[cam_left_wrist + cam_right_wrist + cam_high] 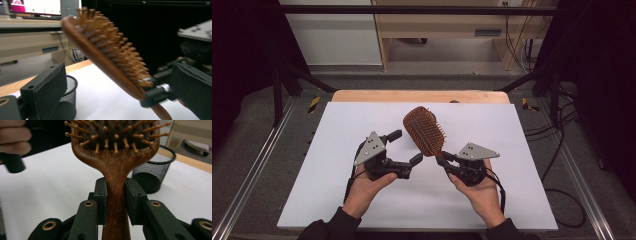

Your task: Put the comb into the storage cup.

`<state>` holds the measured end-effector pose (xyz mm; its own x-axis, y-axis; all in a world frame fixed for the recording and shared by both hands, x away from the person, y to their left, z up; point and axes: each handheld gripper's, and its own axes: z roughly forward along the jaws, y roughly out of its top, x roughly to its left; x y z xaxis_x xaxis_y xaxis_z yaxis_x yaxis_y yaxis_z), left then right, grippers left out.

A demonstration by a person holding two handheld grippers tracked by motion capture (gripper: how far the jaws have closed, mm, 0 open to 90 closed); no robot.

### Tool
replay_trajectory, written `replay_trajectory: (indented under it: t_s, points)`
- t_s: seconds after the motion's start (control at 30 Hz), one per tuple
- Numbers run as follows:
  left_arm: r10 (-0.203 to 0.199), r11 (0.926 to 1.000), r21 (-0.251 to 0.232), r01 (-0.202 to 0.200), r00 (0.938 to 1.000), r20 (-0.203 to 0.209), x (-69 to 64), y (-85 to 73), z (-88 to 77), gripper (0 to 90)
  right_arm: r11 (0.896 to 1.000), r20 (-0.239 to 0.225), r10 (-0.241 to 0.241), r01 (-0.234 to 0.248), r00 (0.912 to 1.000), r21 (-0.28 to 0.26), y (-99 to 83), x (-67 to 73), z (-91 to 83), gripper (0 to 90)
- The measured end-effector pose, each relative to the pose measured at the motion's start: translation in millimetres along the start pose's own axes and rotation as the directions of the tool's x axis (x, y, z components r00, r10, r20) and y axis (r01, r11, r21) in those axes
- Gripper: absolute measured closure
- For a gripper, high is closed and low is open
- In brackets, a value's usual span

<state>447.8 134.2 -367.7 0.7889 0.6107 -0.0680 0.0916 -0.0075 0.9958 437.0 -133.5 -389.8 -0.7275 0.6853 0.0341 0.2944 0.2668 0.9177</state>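
The right tool (pixel 116 202) clenches the handle of the brown wooden paddle hairbrush with peg bristles (pixel 424 131) above the white desk (pixel 337 200); the left tool (pixel 404 148) stands released beside it. Held so low (bristle head heavy), it could pivot or slip.

The hairbrush (pixel 116 172) is reddish-brown wood with a visible grain, its pins lighter tan on a dark cushion. The mesh cup (pixel 156 167) is black, the surface (pixel 362 200) white with a pale wooden edge. Both grippers' jaws are black.

We count one wooden hairbrush (pixel 424 131), one black mesh cup (pixel 153 170), two handheld grippers, and one white table mat (pixel 337 165).
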Motion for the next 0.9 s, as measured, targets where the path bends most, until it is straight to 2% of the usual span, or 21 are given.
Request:
replay_trajectory:
  t_s: [0.1, 0.2, 0.33, 0.4, 0.5, 0.63, 0.8, 0.9]
  points:
    - [-0.013, 0.9999, -0.003, 0.013, 0.9999, -0.009, 5.2, 0.1, 0.1, 1.5, 1.0, -0.023, -0.005, 0.005, 0.9997, -0.019, -2.2, 4.6, 0.1, 72.9]
    - [-0.034, 0.9994, -0.01, 0.034, 0.9993, 0.012, 8.3, 0.6, 0.4, 1.6, 1.0, -0.026, -0.013, 0.013, 0.9996, -0.023, -1.1, 7.1, 1.8, 72.9]
    - [-0.019, 0.9998, 0.008, 0.019, 0.999, 0.04, 7.1, 4.4, 4.3, 1.8, 0.999, -0.025, -0.016, 0.015, 0.9996, -0.041, -0.1, 7.1, 2.6, 72.9]
    - [-0.043, 0.9991, -0.003, 0.043, 0.998, 0.046, 7.3, 6.8, 6.2, 2.0, 0.999, -0.023, -0.012, 0.011, 0.9997, -0.046, -0.2, 5.9, 3.6, 72.9]
    - [-0.033, 0.9994, 0.007, 0.033, 0.9984, 0.047, 6.1, 9.8, 10.9, 2.1, 0.999, -0.024, -0.013, 0.012, 0.9996, -0.046, -1.0, 4.3, 5.3, 72.9]
    - [-0.052, 0.9985, 0.021, 0.051, 0.9969, 0.06, 6.4, 8.5, 15.1, 1.9, 0.998, -0.027, -0.018, 0.016, 0.9995, -0.066, -0.3, 4.8, 4.7, 72.9]
    - [-0.067, 0.9977, 0.014, 0.066, 0.9956, 0.065, 5.0, 9.9, 18.5, 1.9, 0.997, -0.021, -0.017, 0.015, 0.9996, -0.074, -0.3, 5.4, 4.5, 72.9]
    - [-0.058, 0.9982, 0.018, 0.057, 0.996, 0.067, 3.2, 13.0, 21.7, 2.0, 0.996, -0.018, -0.021, 0.02, 0.9996, -0.082, 0.3, 6.0, 2.8, 72.9]
